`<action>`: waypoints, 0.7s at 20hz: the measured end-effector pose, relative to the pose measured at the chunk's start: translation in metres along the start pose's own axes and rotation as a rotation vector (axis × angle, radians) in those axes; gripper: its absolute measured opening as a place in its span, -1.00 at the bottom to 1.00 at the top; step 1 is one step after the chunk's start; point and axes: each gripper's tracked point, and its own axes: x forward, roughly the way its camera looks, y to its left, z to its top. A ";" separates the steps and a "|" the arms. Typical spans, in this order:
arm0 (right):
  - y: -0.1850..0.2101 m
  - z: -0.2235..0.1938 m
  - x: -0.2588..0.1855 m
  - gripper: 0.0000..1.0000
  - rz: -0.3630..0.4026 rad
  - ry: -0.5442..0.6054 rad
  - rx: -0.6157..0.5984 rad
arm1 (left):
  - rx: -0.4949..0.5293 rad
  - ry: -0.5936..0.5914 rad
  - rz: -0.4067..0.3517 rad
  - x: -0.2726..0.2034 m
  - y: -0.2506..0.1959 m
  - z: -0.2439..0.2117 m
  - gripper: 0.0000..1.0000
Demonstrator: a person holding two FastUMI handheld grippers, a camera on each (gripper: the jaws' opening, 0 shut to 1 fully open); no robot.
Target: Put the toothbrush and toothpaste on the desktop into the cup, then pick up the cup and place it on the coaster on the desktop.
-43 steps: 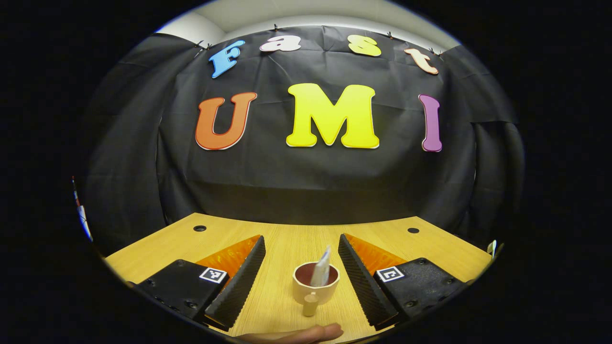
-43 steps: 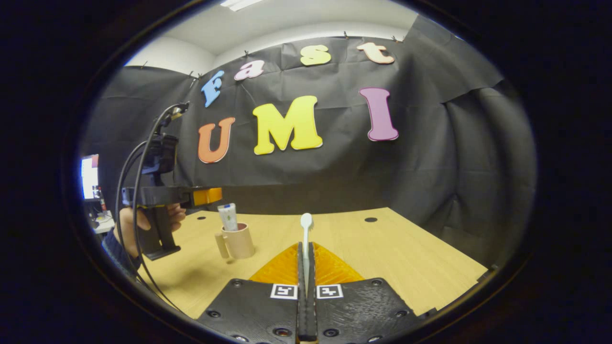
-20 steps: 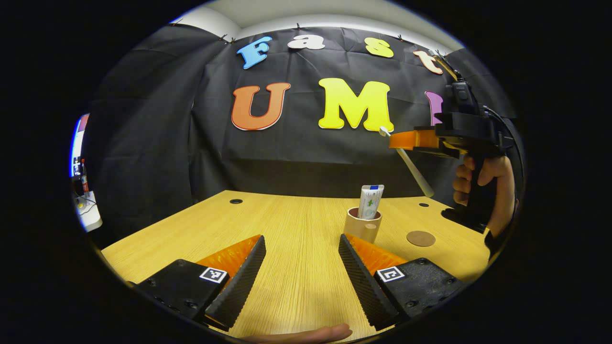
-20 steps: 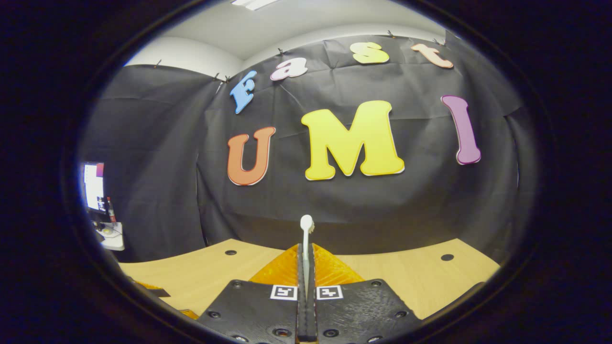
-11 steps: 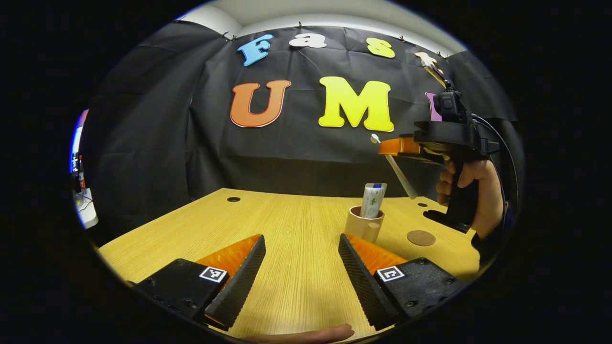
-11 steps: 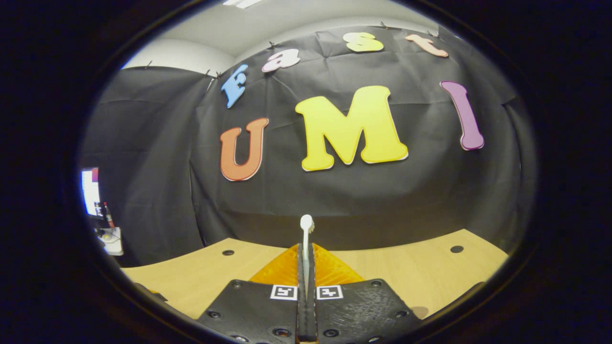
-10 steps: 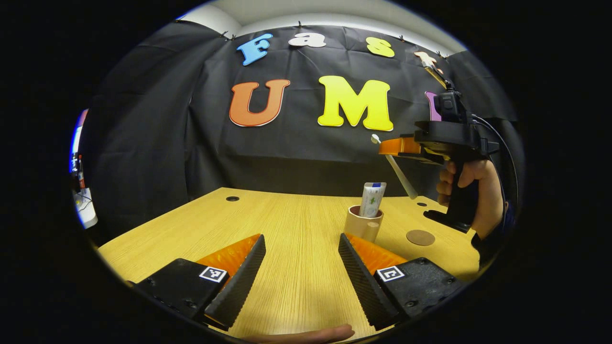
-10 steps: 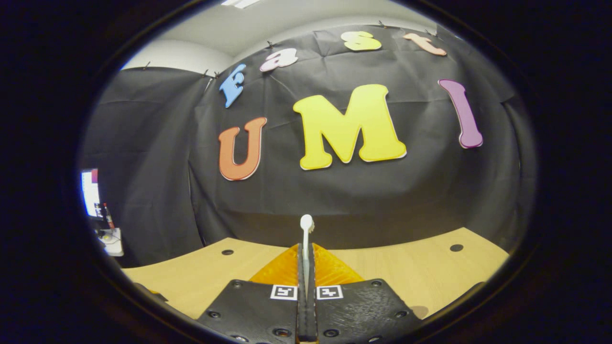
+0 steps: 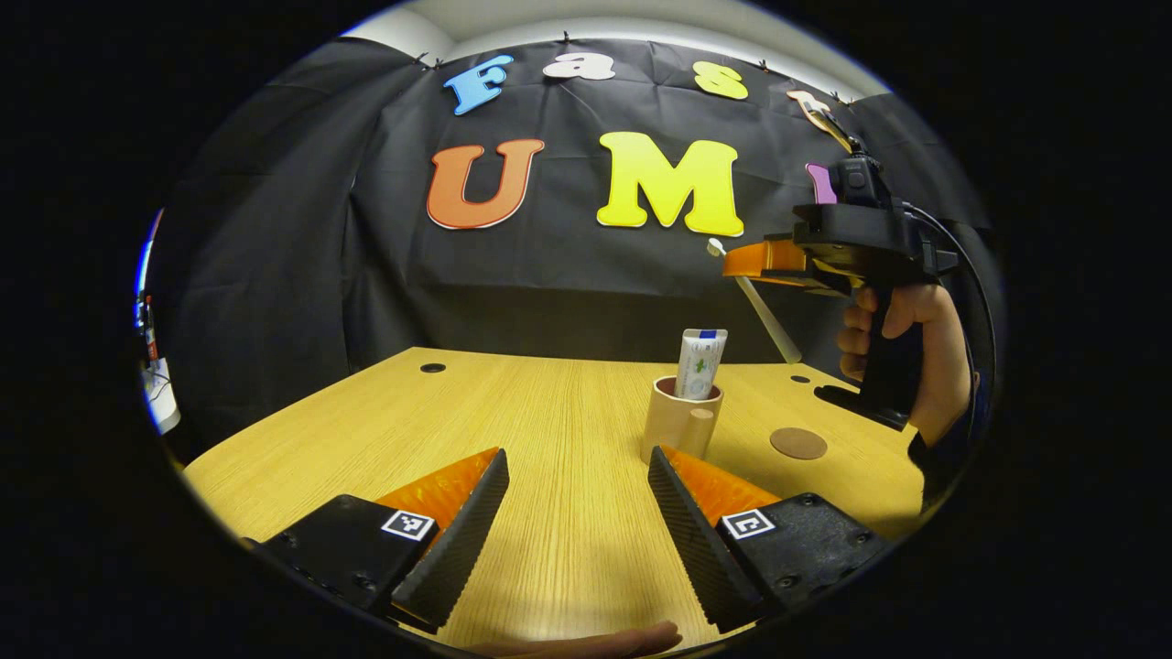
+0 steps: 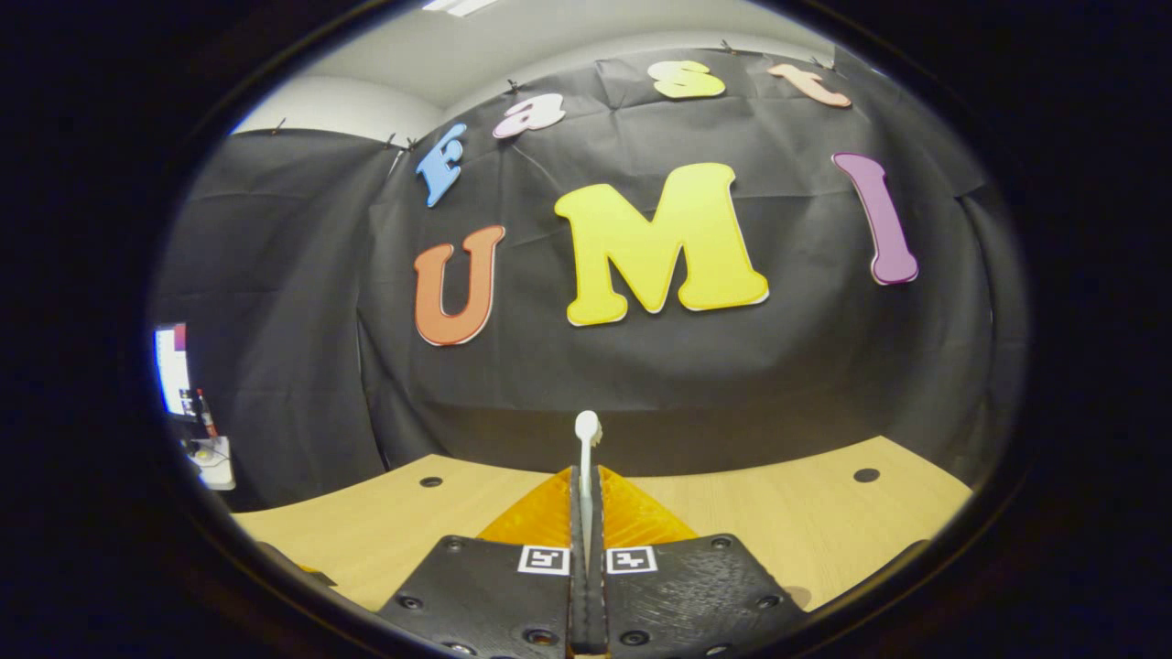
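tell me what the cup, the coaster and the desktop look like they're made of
Cup: probably glazed ceramic or smooth plastic; beige outside, dark reddish inside, thick rim, soft sheen.
Coaster: thin brown disc with a flat matte face, possibly cork, leather or wood; too small to tell.
Desktop: wood-look board, likely laminate or veneer; straight, even grain lines, light satin shine, round dark holes near the back edge.

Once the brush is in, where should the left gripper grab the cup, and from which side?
Probably the cup body below the rim, coming level from the left gripper's near side. It stands upright on the table, and its open jaws already face it. The toothpaste sticks out of the top, so coming from above is blocked. The small handle knob faces near-right; avoid pinching it.
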 end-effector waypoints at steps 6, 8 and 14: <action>0.002 0.001 0.015 -1.00 0.008 -0.032 -0.015 | 0.001 -0.001 0.002 -0.001 0.001 0.000 0.96; 0.001 -0.004 0.029 -1.00 0.013 -0.046 -0.011 | 0.005 -0.007 0.002 0.000 0.000 0.002 0.95; 0.004 -0.025 0.054 -0.97 0.025 0.003 0.016 | -0.001 -0.001 0.008 0.001 0.002 -0.001 0.95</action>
